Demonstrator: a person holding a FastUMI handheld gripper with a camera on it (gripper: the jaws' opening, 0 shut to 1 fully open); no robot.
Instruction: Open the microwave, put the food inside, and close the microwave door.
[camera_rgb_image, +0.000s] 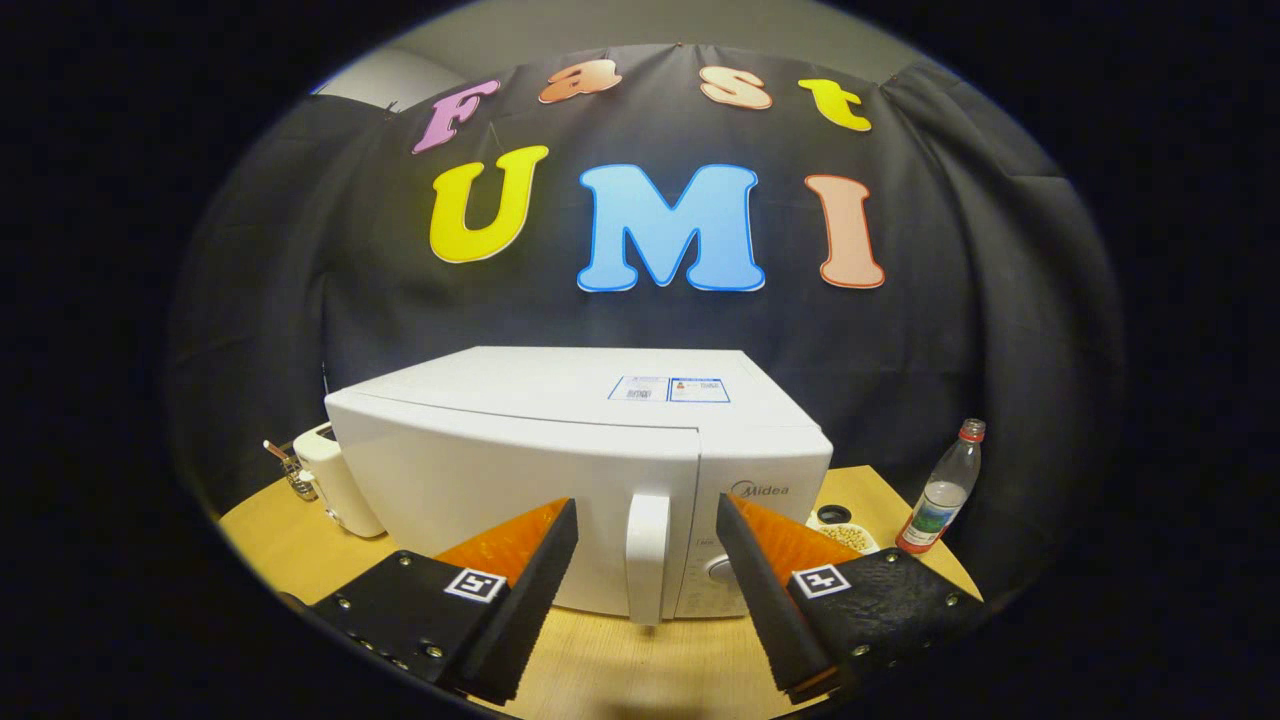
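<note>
A white microwave (560, 440) stands on the wooden table (620, 670) with its door shut. Its upright white door handle (647, 555) sits just ahead of my fingers, in line with the gap between them. My gripper (647, 505) is open and holds nothing; the fingertips stand on either side of the handle without touching it. A small white plate with yellowish food (848, 538) lies on the table to the right of the microwave, partly hidden behind my right finger.
A white toaster (335, 480) stands left of the microwave, a small metal object beside it. A clear plastic bottle with a red cap (940, 495) stands near the table's right edge. A dark round lid (833, 515) lies by the plate.
</note>
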